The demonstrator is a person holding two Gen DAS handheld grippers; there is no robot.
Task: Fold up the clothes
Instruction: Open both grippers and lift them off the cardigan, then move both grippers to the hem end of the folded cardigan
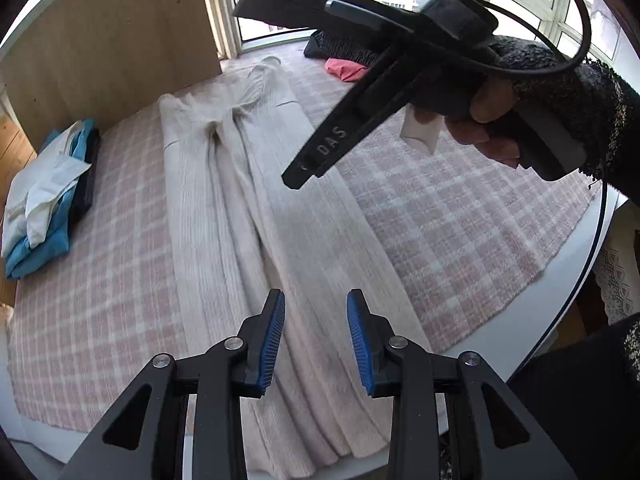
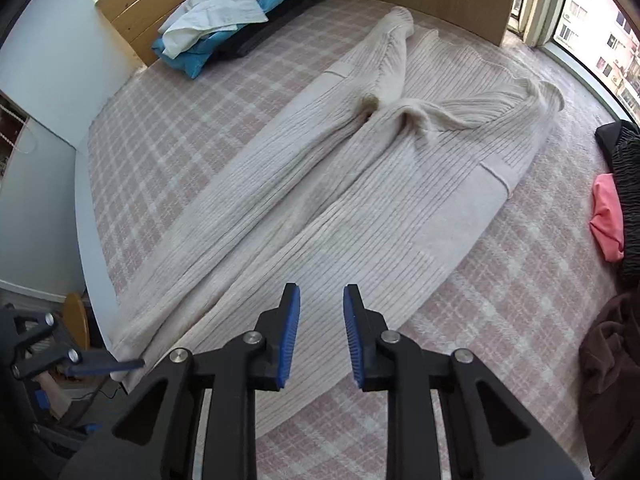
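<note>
Plaid bed [image 2: 460, 360] — cream cardigan [image 2: 320, 208], folded stack [image 2: 236, 28] atop.

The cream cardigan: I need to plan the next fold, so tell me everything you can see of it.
The cardigan is a long cream rib-knit, soft and thick-looking, with a plain patch pocket on each front panel. It lies flat and lengthwise on the pink checked blanket, fronts up, both sleeves folded in along the middle. One end reaches the blanket's near edge. Nothing grips it: the left tool and right tool hover open above it.
</note>
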